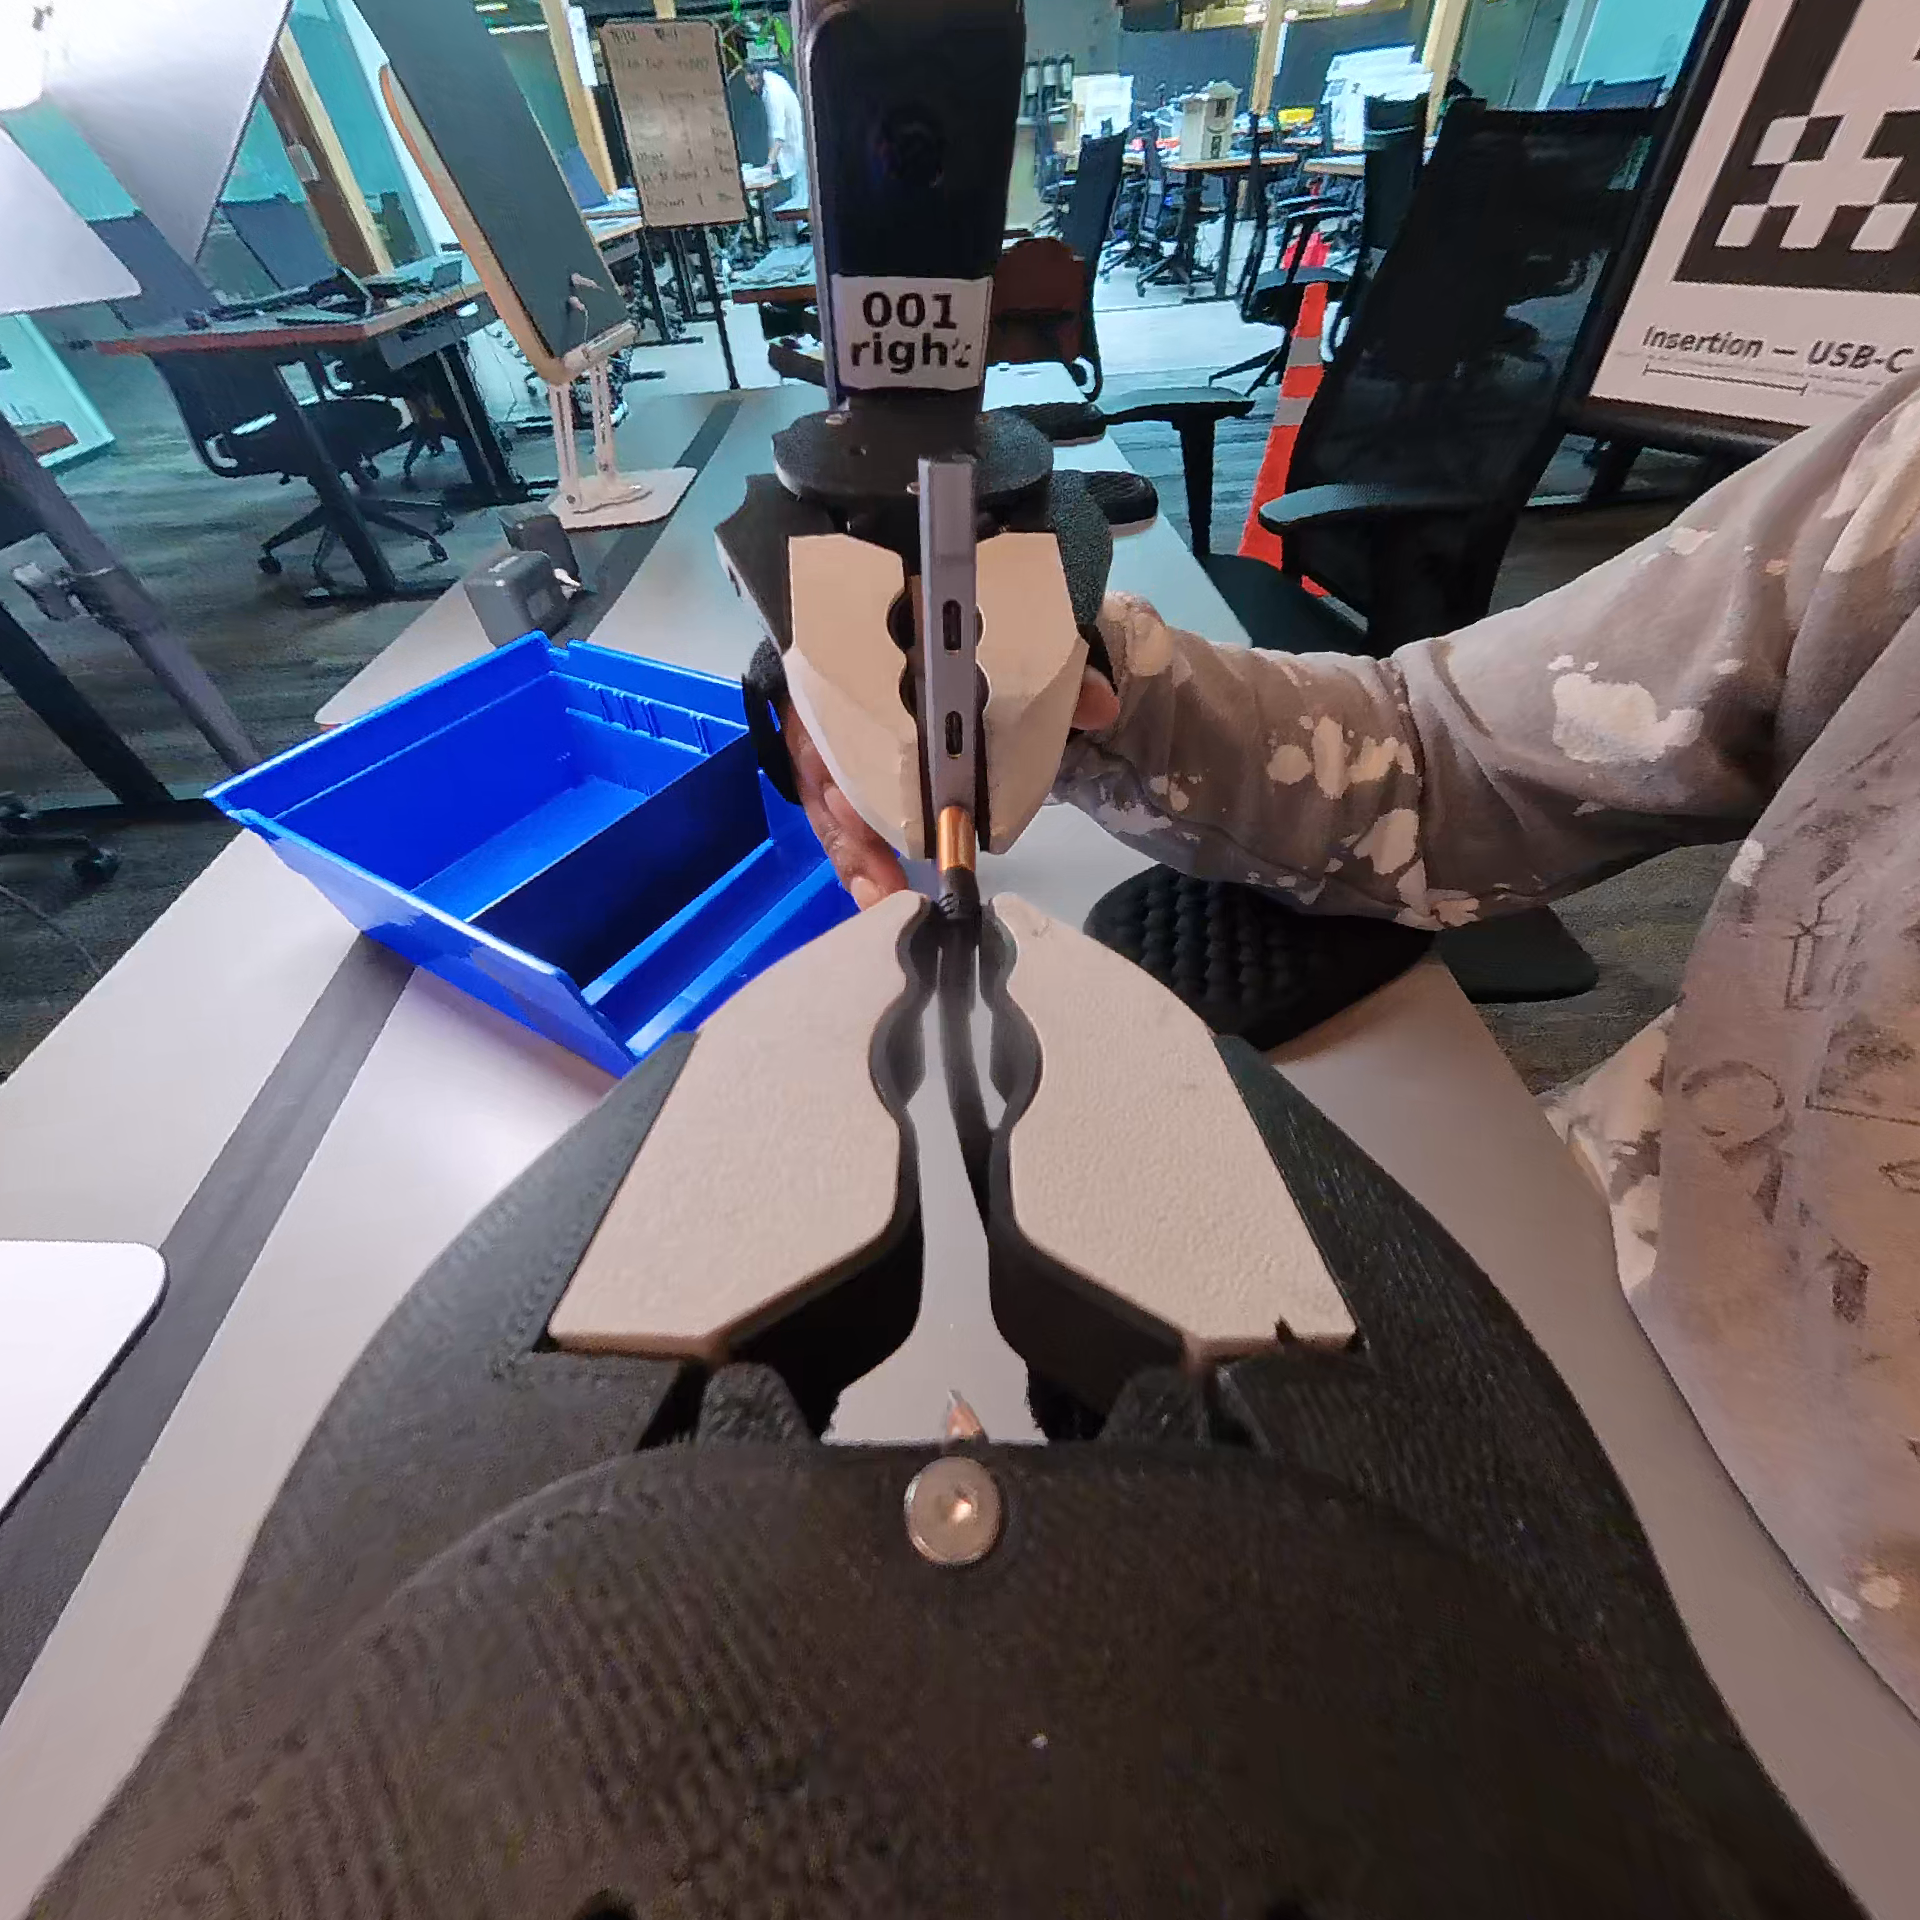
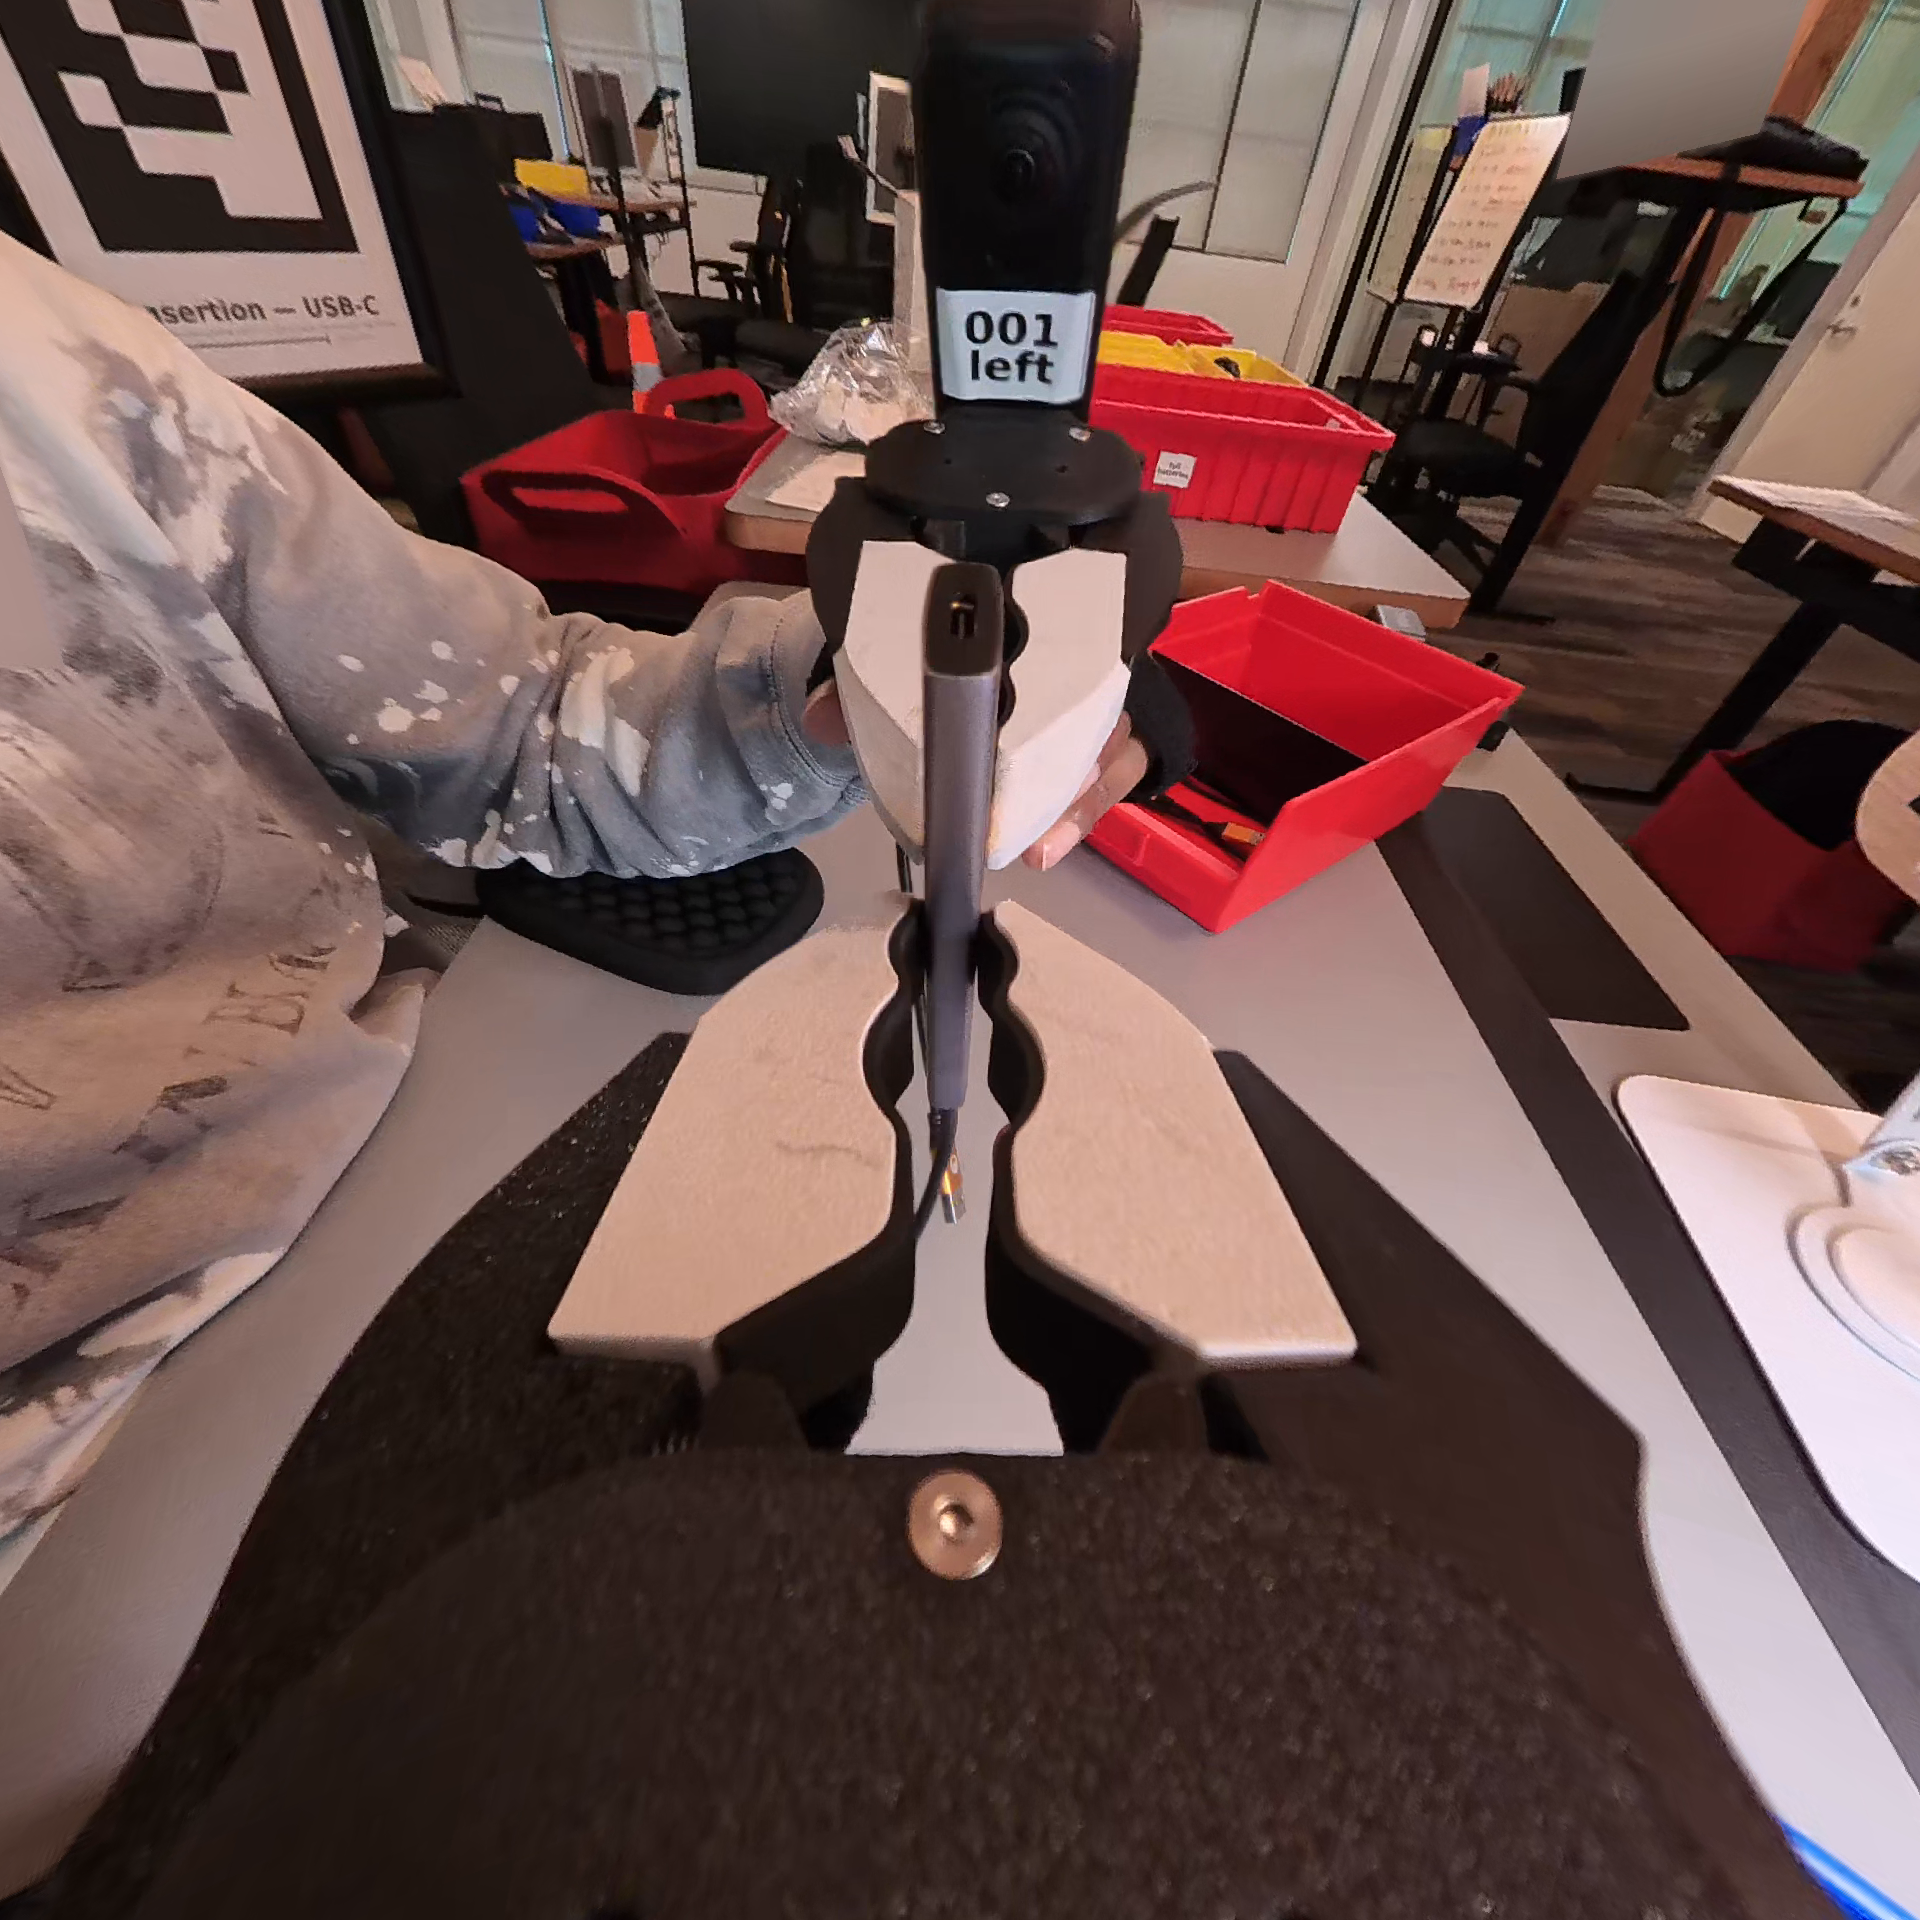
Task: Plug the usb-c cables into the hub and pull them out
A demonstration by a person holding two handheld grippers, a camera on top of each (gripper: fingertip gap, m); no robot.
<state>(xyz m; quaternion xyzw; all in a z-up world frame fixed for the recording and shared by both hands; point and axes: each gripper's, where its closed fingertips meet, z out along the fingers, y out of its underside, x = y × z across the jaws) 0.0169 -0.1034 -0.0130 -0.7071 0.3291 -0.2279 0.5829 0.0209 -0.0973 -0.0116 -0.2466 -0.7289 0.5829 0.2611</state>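
Note:
In the left wrist view my left gripper (image 1: 958, 912) is shut on a black usb-c cable (image 1: 961, 1039) just behind its copper-coloured plug (image 1: 956, 840). The plug's tip meets the lower end of the grey hub (image 1: 948, 582), below two open ports; how deep it sits I cannot tell. The right gripper (image 1: 954, 831) faces me, shut on the hub, which stands on edge. In the right wrist view my right gripper (image 2: 948, 927) clamps the hub (image 2: 954, 790), whose own short lead with an orange plug (image 2: 951, 1195) hangs between the fingers. The left gripper (image 2: 956, 847) is right behind the hub.
A blue bin (image 1: 520, 831) sits on the grey table (image 1: 312, 1143) to the left. A red bin (image 2: 1320, 748) holding an orange-ended cable (image 2: 1236, 831) sits to the right. A black dimpled pad (image 2: 665, 914) lies under the person's sleeve. A white base plate (image 2: 1714, 1247) is at far right. Both grippers' tips are close together, under 4 cm apart.

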